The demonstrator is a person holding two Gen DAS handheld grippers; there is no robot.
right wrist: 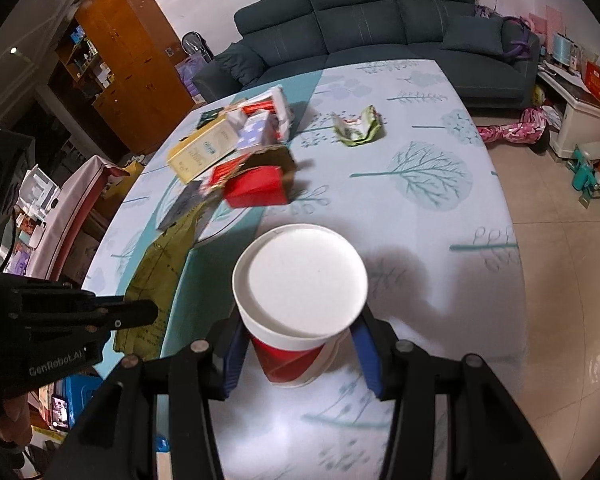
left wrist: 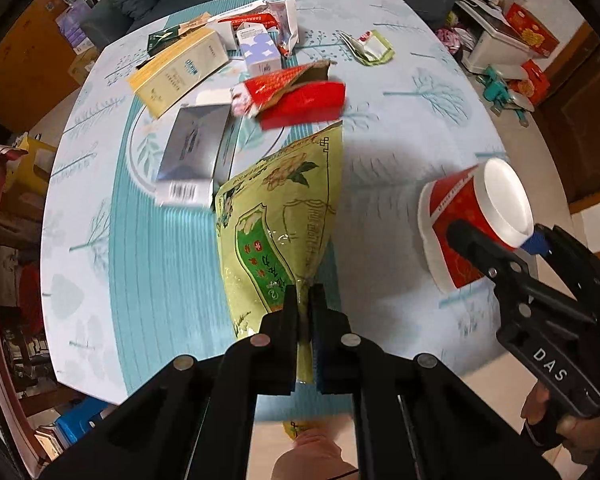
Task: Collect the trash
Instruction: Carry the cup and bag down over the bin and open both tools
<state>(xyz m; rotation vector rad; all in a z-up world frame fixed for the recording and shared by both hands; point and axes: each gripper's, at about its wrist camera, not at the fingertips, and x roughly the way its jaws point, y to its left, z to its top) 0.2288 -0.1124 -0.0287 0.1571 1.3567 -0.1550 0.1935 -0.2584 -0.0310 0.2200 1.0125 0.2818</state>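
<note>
My left gripper (left wrist: 305, 296) is shut on the near end of a green and yellow plastic bag (left wrist: 284, 208), which hangs out over the table. The bag also shows in the right wrist view (right wrist: 160, 276), beside the left gripper (right wrist: 148, 314). My right gripper (right wrist: 300, 344) is shut on a red and white paper cup (right wrist: 300, 280), held bottom up above the table's near right part. The cup (left wrist: 476, 216) and right gripper (left wrist: 496, 242) also show in the left wrist view.
A pile of trash lies at the table's far left: a red box (left wrist: 304, 104), a yellow box (left wrist: 180, 74), a grey box (left wrist: 196, 148), a white and blue carton (left wrist: 258, 50). A crumpled green wrapper (left wrist: 370, 46) lies far right. A dark sofa (right wrist: 380, 20) stands behind the table (right wrist: 420, 184).
</note>
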